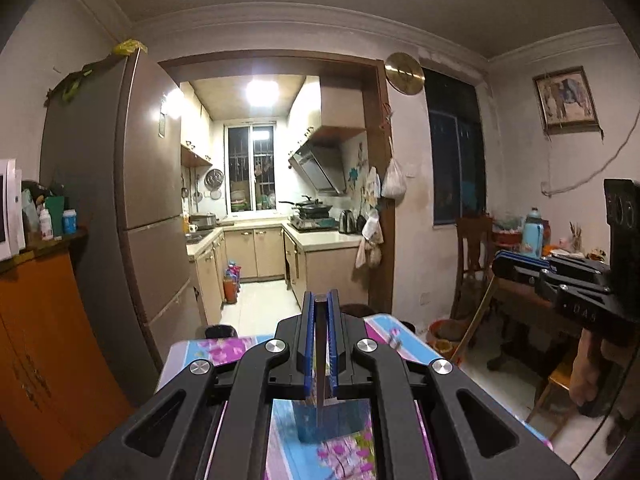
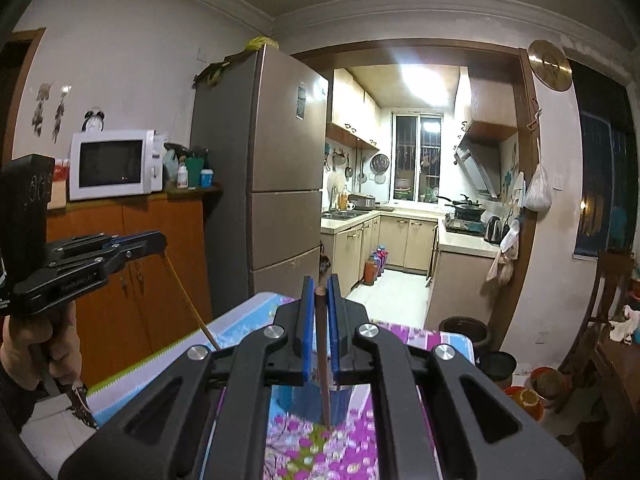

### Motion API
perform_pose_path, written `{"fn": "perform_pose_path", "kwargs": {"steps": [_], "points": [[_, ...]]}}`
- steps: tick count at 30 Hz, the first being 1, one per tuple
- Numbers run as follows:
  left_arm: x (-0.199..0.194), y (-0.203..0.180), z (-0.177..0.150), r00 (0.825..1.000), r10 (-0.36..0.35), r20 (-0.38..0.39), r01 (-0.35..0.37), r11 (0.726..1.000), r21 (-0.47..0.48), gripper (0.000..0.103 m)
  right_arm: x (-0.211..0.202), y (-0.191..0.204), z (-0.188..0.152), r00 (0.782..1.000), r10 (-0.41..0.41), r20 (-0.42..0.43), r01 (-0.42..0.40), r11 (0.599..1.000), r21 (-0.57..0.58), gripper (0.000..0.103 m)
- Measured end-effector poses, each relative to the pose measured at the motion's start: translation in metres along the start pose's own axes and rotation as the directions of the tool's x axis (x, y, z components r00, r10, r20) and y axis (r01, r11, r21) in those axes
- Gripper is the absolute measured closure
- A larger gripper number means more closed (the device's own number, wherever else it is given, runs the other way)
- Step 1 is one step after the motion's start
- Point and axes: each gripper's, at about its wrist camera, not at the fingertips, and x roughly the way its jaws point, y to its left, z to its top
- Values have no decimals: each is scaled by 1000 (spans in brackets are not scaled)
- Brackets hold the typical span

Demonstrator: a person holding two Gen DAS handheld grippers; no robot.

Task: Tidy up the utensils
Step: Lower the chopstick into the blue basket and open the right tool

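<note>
1. Brightest source in both views is the glowing square kitchen ceiling light (image 1: 262, 92) (image 2: 426, 80), blown out to white, upper centre.
2. The front room is dim and brownish; the tall bronze metal fridge (image 1: 132, 184) (image 2: 276, 168) carries soft glare patches.
3. Fisheye bending curves walls and ceiling mouldings; black vignette fills the corners.
4. The floral pink-and-blue tablecloth (image 1: 216, 350) (image 2: 304, 448) near the lens is smeared and soft.
</note>
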Motion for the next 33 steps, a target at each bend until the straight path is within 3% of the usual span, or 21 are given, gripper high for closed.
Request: {"fn": "perform_pose_path", "kwargs": {"steps": [6, 12, 24, 33], "points": [[43, 5, 35, 1000, 24, 4, -24, 1000, 11, 96, 35, -11, 30, 1000, -12, 4, 12, 1000, 10, 98], [89, 12, 46, 1000, 27, -5, -27, 1000, 6, 96, 74, -25, 40, 1000, 0, 9, 0, 999, 43, 98], [167, 29, -6, 995, -6, -101, 5, 1000, -8, 96, 141, -33, 3, 998, 22, -55, -18, 997, 69, 98], [188, 37, -39, 986, -22, -167, 18, 1000, -24, 96, 169, -36, -24, 995, 17, -101, -8, 996, 92, 98]]}}
